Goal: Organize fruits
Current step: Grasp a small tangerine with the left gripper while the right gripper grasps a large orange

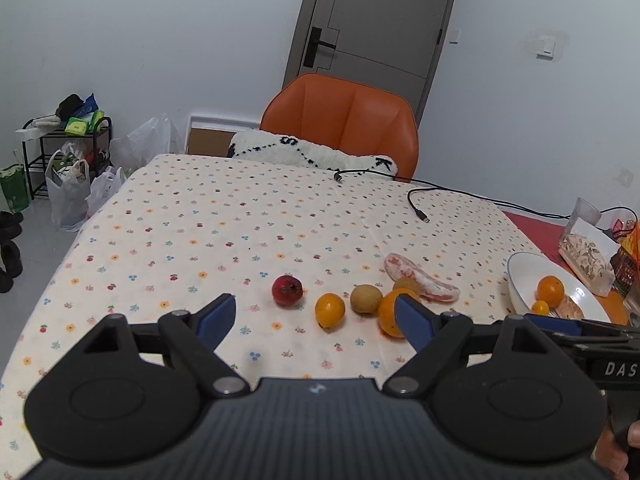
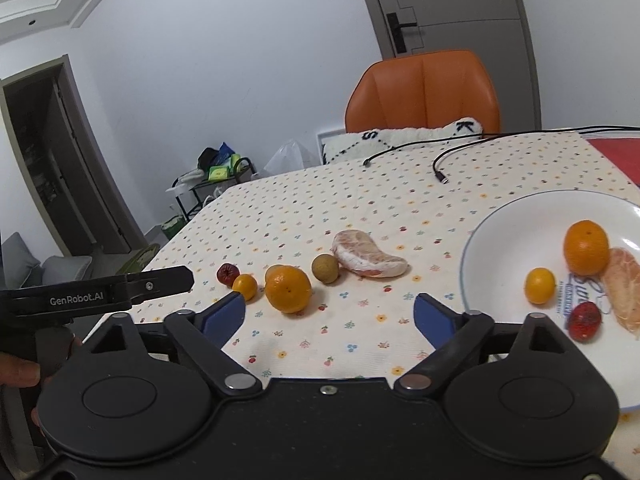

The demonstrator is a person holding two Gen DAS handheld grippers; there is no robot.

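The left gripper (image 1: 316, 320) has its jaws spread wide with nothing between the blue pads (image 1: 218, 316); it hovers above the floral tablecloth (image 1: 200, 220), its right pad overlapping the large orange (image 1: 388, 314) in view, though contact cannot be told. The right gripper (image 2: 330, 316) is likewise wide apart and empty, just short of that large orange (image 2: 288, 288). In a loose row on the cloth lie 1 red fruit (image 1: 287, 290), 1 small orange (image 1: 330, 310), 1 brown round fruit (image 1: 366, 299) and 1 peeled pomelo segment (image 2: 368, 258). The white plate (image 2: 500, 220), to the right, holds 2 oranges, 1 red fruit and 1 pomelo segment.
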